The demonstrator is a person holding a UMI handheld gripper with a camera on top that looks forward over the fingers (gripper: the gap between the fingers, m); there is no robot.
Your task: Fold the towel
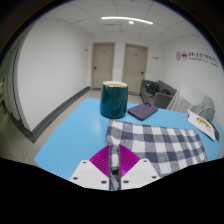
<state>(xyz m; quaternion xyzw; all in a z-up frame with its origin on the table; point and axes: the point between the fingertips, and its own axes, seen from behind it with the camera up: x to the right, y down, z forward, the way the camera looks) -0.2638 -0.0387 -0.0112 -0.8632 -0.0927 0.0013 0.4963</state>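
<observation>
A grey, white and dark checked towel (160, 142) lies on the light blue table (75, 130), spread ahead and to the right of my fingers. My gripper (114, 163) is shut on the towel's near edge: a thin strip of the cloth runs between the two magenta pads (101, 158), which press together on it. The rest of the towel rests flat on the table beyond the fingers.
A dark teal mug (114, 98) stands on the table beyond the towel. A purple notebook (143, 111) lies to its right. A white and yellow object (203, 123) sits at the table's far right. Chairs and doors stand behind.
</observation>
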